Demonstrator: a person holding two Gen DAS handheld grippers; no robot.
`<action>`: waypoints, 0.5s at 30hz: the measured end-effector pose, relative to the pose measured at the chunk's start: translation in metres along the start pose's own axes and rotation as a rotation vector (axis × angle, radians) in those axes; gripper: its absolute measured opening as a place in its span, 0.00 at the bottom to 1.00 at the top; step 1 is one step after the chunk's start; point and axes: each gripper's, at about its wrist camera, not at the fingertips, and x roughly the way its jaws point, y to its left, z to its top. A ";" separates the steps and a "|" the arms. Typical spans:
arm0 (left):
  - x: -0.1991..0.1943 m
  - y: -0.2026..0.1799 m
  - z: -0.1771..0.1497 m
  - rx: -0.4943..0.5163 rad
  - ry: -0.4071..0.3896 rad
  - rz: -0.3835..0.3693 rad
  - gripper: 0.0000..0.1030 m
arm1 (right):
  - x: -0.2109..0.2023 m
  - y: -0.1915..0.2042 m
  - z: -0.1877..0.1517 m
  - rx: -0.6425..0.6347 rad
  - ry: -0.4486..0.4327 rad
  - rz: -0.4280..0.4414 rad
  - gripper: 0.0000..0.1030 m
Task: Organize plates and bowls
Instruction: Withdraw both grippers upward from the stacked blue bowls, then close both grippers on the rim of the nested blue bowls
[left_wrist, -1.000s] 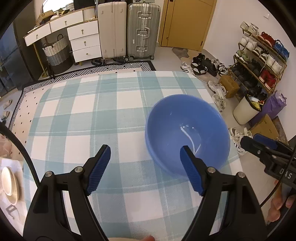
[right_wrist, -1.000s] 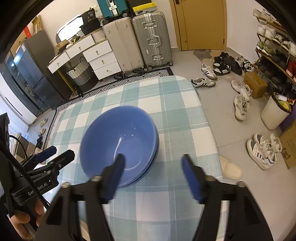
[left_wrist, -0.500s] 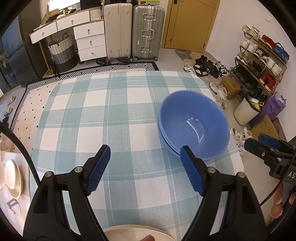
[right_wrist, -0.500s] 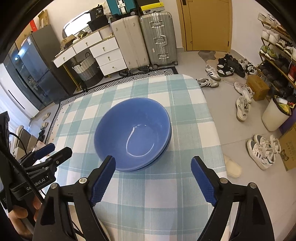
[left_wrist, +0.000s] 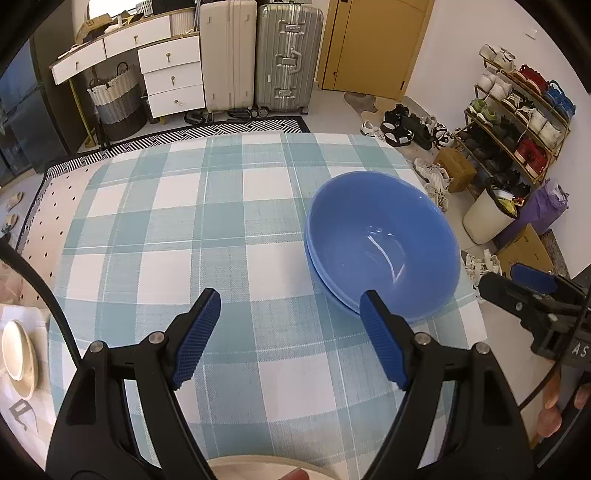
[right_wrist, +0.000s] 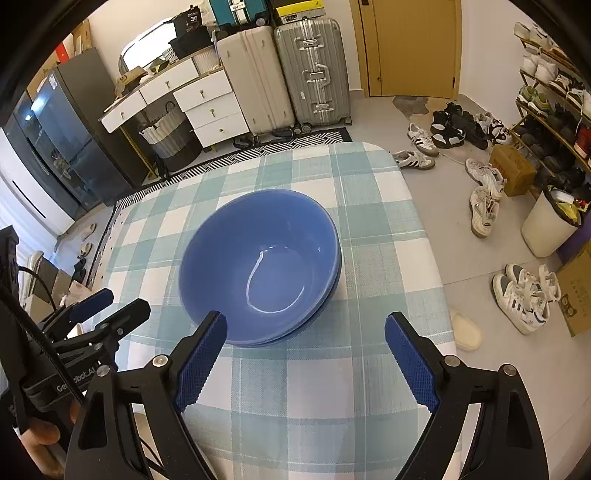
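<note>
Two blue bowls (left_wrist: 384, 243) (right_wrist: 262, 262) sit nested, one inside the other, near the right edge of the checked table (left_wrist: 184, 229) (right_wrist: 369, 206). My left gripper (left_wrist: 291, 332) hangs open over bare cloth, to the left of the bowls and nearer to me; its right finger overlaps the bowls' near rim in the picture. My right gripper (right_wrist: 306, 354) stands wide open just in front of the bowls, with nothing between its fingers. Each gripper shows at the side of the other's view. A beige plate (left_wrist: 258, 467) peeks in at the bottom edge.
A cream dish (left_wrist: 16, 354) lies on a low surface at far left. Beyond the table are suitcases (left_wrist: 258, 55), white drawers (left_wrist: 170, 74) and a basket. Shoes, a shoe rack (left_wrist: 517, 122), a bin (right_wrist: 546, 225) and boxes crowd the floor on the right.
The upper blue bowl, with the right gripper's finger at its rim a second ago, now rests nested in the lower one. The right jaws widened and drew back towards me.
</note>
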 end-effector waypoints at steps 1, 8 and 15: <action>0.004 0.000 0.002 0.000 0.003 0.006 0.74 | 0.002 0.000 0.001 -0.006 0.003 -0.006 0.87; 0.033 0.002 0.012 -0.040 0.027 -0.025 0.74 | 0.020 -0.007 0.010 0.010 0.015 -0.005 0.87; 0.057 -0.001 0.020 -0.051 0.030 -0.061 0.74 | 0.042 -0.013 0.017 0.021 0.034 0.004 0.86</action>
